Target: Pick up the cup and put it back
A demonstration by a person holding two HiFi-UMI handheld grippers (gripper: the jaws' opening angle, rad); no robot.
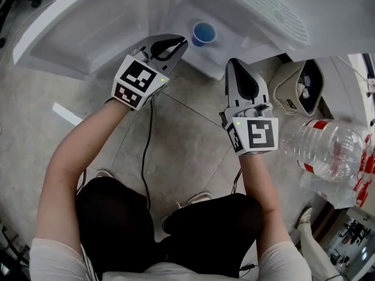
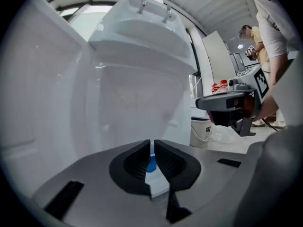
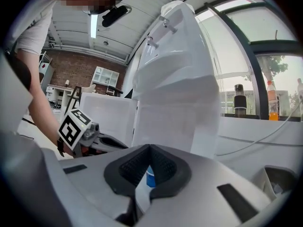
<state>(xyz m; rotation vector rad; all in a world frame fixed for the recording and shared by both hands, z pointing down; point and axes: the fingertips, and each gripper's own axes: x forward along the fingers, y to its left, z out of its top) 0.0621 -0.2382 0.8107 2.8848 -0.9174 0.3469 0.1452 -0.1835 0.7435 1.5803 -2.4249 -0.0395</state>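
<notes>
A small blue cup (image 1: 204, 33) stands upright in the recess of a white water dispenser (image 1: 117, 22). My left gripper (image 1: 180, 42) is shut and empty, its tips just left of the cup and short of it. My right gripper (image 1: 234, 63) is also shut and empty, lower right of the cup and farther off. In the left gripper view the jaws (image 2: 152, 144) meet, and the cup (image 2: 151, 165) shows as a blue sliver behind them. The right gripper view likewise has the closed jaws (image 3: 150, 148) with the cup (image 3: 150, 178) beyond them.
A white bin (image 1: 299, 86) stands right of the dispenser, and a large clear water bottle (image 1: 331, 151) lies beside it. Cables run over the tiled floor (image 1: 187, 139) between my arms. The dispenser's side panel (image 1: 76, 16) stretches to the left. Another person (image 2: 258, 37) stands in the background.
</notes>
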